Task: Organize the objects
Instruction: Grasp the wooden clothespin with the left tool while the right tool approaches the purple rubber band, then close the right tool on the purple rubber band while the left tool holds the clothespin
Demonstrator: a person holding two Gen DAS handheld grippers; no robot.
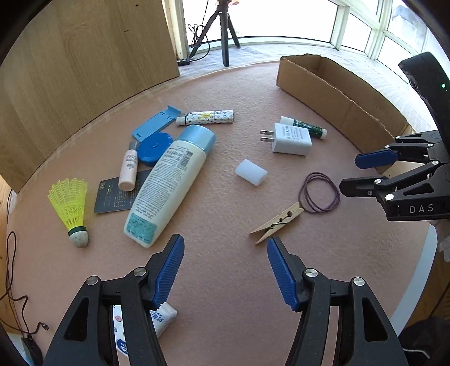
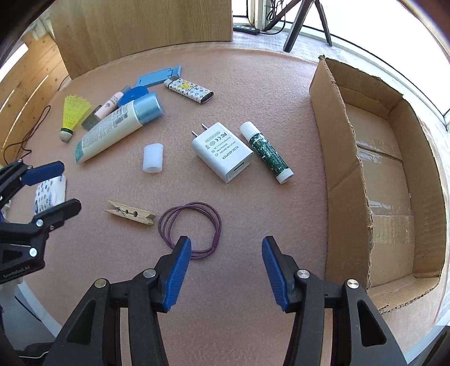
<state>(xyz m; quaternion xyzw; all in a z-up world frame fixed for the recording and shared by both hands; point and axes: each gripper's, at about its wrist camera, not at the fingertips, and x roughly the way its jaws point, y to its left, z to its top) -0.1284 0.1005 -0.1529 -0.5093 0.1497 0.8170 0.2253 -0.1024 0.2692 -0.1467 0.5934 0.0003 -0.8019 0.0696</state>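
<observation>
In the left wrist view the counter (image 1: 225, 267) has a pink felt-like cover. Behind it stand a wooden panel (image 1: 84, 56), a tripod (image 1: 225, 28) and bright windows (image 1: 365, 25). The left hand-held gripper (image 1: 225, 270) is open above a bare part of the cover, with nothing between its jaws. On the cover lie a bottle (image 1: 168, 185), a yellow shuttlecock (image 1: 71, 205), a dark card (image 1: 115, 194), a clothespin (image 1: 277, 222), a purple band (image 1: 319, 192), a white roll (image 1: 251, 172), an adapter (image 1: 292, 139) and a green tube (image 1: 305, 126) touching it. The box (image 1: 337, 95) shows only its outer wall here. A small packet (image 1: 166, 318) shows partly behind the left finger.

In the right wrist view the right hand-held gripper (image 2: 225, 271) is also open and empty; its left finger covers a part of the band (image 2: 189, 229). This view looks into the box (image 2: 393, 180): it is open on top, with a taped bottom and nothing else visible inside. The adapter (image 2: 222, 152) shows its printed label. The left hand-held gripper (image 2: 56, 188) is open at the left edge, over the packet (image 2: 50, 194).
</observation>
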